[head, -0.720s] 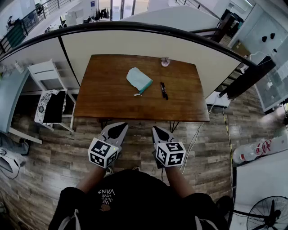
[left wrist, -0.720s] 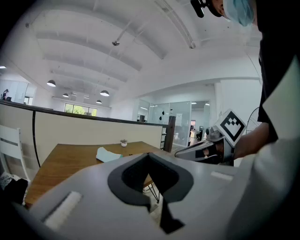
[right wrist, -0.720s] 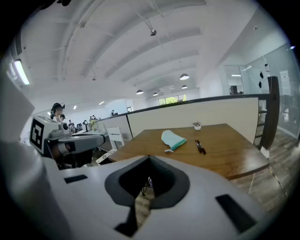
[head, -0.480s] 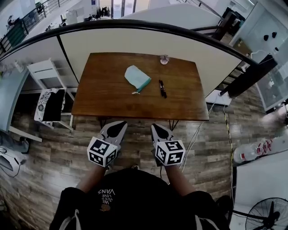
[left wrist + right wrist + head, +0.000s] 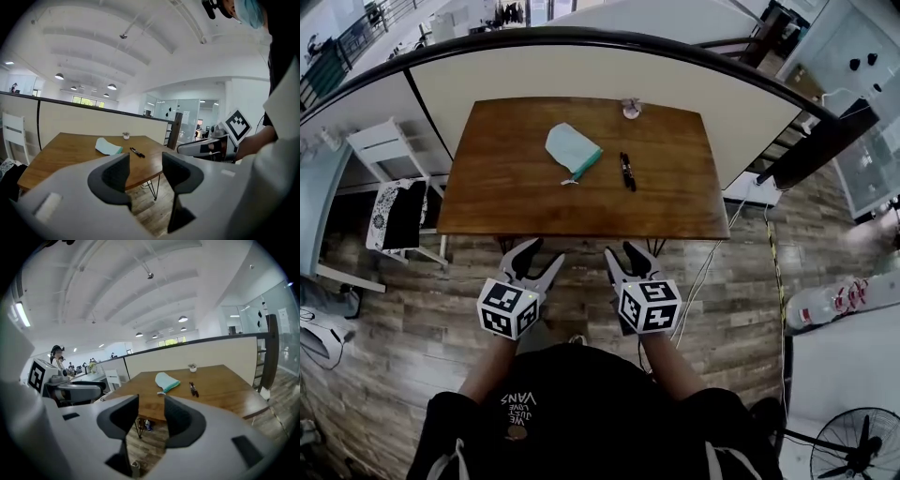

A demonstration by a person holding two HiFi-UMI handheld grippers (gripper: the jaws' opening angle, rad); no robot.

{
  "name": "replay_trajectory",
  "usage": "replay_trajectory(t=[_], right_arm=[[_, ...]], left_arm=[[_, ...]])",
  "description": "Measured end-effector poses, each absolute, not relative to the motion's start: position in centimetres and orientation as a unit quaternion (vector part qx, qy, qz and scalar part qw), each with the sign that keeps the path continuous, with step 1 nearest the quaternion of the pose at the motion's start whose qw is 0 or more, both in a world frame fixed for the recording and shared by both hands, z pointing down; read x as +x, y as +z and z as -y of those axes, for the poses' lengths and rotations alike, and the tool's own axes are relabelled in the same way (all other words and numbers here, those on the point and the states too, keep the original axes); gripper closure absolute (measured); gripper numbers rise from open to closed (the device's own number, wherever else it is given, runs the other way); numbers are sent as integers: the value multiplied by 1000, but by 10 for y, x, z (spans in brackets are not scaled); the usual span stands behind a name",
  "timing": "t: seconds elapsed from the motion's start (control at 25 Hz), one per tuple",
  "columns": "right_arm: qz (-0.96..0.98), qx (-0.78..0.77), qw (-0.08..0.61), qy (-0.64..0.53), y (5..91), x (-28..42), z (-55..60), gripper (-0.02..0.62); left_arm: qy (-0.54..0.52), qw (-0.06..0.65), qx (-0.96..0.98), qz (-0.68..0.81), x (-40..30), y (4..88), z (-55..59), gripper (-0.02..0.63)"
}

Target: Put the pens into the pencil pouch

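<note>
L tongs (image 5: 534,255) & R tongs (image 5: 630,253) both open, empty, short of table (image 5: 506,192) w/ pouch (image 5: 570,150), pens (image 5: 625,172).

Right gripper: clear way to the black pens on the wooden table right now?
Likely yes: right gripper, open and empty, hangs short of the wooden table; nothing lies between it and the black pens.

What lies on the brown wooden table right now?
A light-blue fabric pencil pouch, black pens beside it, and a small pale object near the far edge. The pouch's inside is hidden.
</note>
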State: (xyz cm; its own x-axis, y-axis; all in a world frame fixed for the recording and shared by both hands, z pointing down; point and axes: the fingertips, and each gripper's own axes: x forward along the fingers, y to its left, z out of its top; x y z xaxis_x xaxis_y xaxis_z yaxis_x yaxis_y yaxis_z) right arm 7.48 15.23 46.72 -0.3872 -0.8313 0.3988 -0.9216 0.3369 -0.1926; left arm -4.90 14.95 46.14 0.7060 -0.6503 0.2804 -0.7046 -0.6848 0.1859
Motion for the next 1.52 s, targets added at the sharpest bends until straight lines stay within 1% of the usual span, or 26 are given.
replay_trajectory(t=[0.24, 0.56, 0.92, 1.28, 1.52], right_arm=[[796, 551, 129, 216, 480, 82, -129, 459], [766, 582, 148, 231, 497, 84, -76, 459], [724, 625, 146, 251, 508, 81, -8, 459], [687, 658, 151, 269, 522, 84, 31, 459], [674, 663, 172, 277, 541, 112, 46, 459]], left_arm=[[103, 155, 914, 361, -46, 472, -123, 405], [114, 161, 924, 329, -49, 481, -55, 405], [134, 161, 935, 288, -60, 488, 28, 405], [165, 163, 942, 244, -67, 505, 81, 405], [181, 171, 938, 240, -49, 524, 100, 405]])
